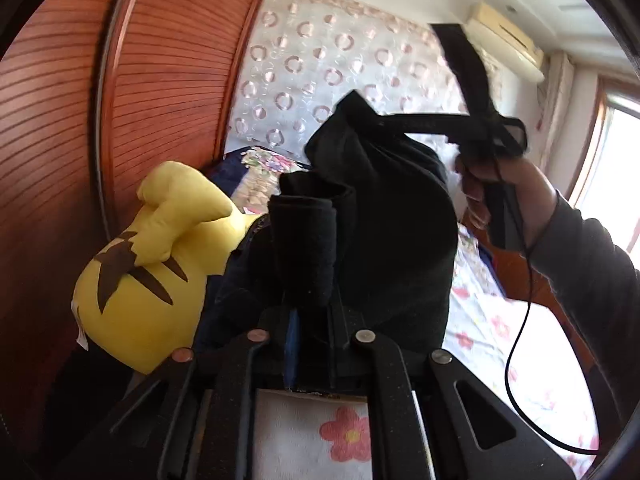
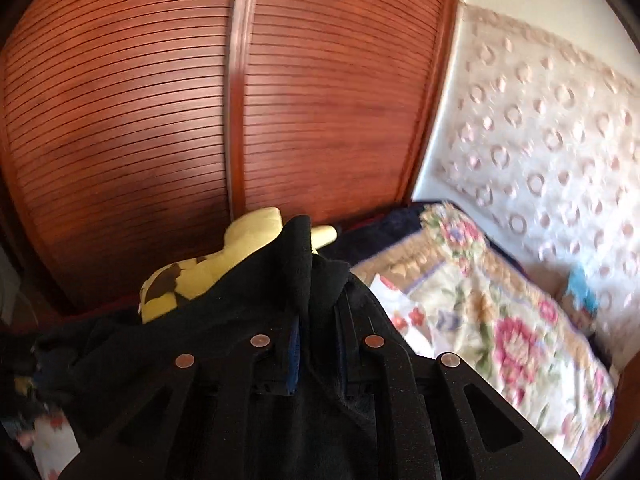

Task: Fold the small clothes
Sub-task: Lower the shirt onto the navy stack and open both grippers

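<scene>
the left gripper [image 1: 310, 280], seen at the lower centre of the left wrist view, has its jaws nearly closed and clamped on a black garment [image 1: 384, 216]. the cloth bunches around the fingers and rises as a dark mass through the middle of the frame. in the upper right of the same view, the right gripper [image 1: 452, 46] reaches up toward the ceiling, and a hand [image 1: 500, 184] with a grey sleeve [image 1: 592, 264] grips its handle. a thin black cable [image 1: 520, 292] hangs from it along the right side. whether the right gripper's tips pinch the cloth cannot be told from this view.

in the right wrist view, the right gripper [image 2: 316, 272] sits at the lower centre with its jaws narrow and the black garment [image 2: 240, 304] caught between them. the cloth drapes down over the gripper body and trails toward the lower left of the frame.

a yellow plush toy [image 1: 156, 264] with brown markings lies at the left of the left wrist view, just beside the garment. a wooden slatted door [image 2: 160, 100] fills the upper left of both views. a floral quilt [image 2: 492, 312] lies at the right of the right wrist view. a bedsheet [image 1: 516, 344] with red flowers shows at the lower right of the left wrist view. a patterned curtain [image 1: 320, 60] covers the upper centre, with an air conditioner [image 1: 508, 36] at the upper right.
</scene>
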Available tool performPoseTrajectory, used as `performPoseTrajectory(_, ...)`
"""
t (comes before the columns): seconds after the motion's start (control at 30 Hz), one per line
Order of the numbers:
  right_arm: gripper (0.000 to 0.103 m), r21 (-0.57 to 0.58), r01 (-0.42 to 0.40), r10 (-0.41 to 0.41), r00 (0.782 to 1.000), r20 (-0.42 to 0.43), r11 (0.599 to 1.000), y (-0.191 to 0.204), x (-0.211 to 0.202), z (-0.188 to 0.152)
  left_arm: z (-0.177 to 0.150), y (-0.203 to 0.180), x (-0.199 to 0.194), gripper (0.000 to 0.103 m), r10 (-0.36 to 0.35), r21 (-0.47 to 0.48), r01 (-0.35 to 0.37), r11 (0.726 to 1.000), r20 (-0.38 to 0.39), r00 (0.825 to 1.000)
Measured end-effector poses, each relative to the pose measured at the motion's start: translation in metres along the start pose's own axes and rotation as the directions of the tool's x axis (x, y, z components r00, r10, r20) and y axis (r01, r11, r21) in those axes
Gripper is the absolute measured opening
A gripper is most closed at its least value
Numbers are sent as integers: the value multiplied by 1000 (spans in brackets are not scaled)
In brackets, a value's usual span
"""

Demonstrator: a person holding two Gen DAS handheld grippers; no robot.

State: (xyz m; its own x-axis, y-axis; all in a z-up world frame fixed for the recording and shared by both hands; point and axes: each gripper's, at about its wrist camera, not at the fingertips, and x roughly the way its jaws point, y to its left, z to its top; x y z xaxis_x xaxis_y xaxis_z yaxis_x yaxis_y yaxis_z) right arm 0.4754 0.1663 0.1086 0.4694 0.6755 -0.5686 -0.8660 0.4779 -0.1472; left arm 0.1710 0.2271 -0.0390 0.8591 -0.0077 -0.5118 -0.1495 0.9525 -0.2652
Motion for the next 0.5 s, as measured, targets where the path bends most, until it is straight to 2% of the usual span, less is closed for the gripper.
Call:
performPoseTrajectory(0.1, 24, 34, 57, -59, 997, 48, 998, 17, -9, -6, 0, -1, -5, 22, 17, 26, -17, 1000, 11, 1000)
performPoseTrajectory(0.2, 49, 101, 63, -73, 992, 104, 993, 18, -25, -14, 2, -1, -13, 30, 27, 40, -28, 999, 38, 999)
performPoseTrajectory(0.3, 49, 130, 20, -34, 994, 107, 991, 25, -35, -25, 4, -2, -19, 41, 32, 52, -34, 998, 40, 999)
performPoseTrajectory(0.37, 49, 132, -28, 18, 997, 78, 991, 33, -36, -38, 3, -8, -25, 41, 58, 69, -61, 996, 41, 997)
performPoseTrajectory(0.5, 49, 152, -49, 50, 999, -4, 987, 44, -16, -56, 2, -15, -35, 43, 75, 96, -80, 992, 55, 996)
